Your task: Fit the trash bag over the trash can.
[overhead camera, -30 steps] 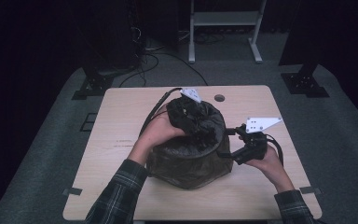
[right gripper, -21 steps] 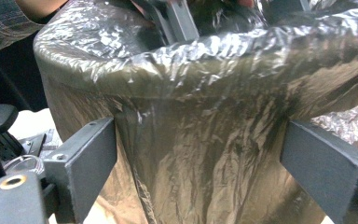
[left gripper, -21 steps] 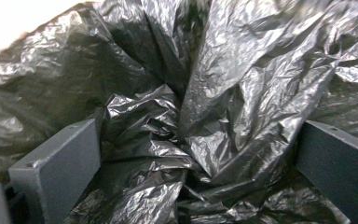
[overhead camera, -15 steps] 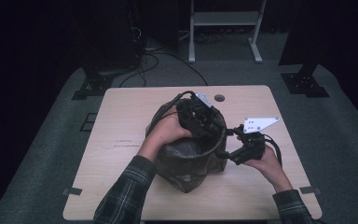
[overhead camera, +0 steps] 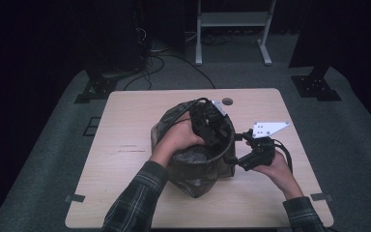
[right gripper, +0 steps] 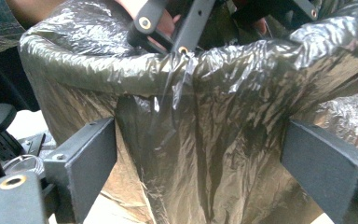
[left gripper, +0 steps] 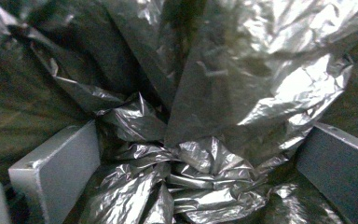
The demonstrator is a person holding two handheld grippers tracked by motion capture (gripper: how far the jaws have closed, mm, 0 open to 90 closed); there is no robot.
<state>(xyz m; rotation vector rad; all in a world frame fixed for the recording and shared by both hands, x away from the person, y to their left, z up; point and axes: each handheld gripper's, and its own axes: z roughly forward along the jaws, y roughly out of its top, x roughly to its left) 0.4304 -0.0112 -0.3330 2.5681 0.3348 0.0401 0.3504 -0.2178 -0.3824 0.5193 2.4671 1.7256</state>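
Two open grippers: I have my left gripper [overhead camera: 211, 126] down inside the liner [left gripper: 200, 140], my right gripper [overhead camera: 236, 157] empty by the bin [overhead camera: 193, 179]; next, press the liner flat.

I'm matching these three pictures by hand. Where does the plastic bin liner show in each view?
High view: the bin liner stands at the table's middle, between the two hands.
Left gripper view: its crumpled inside lies between that gripper's open jaws.
Right gripper view: its outer wall runs across the middle, between open jaws.
Shared landmark: the left tongs at the liner's mouth, whose black arms show in the right gripper view.
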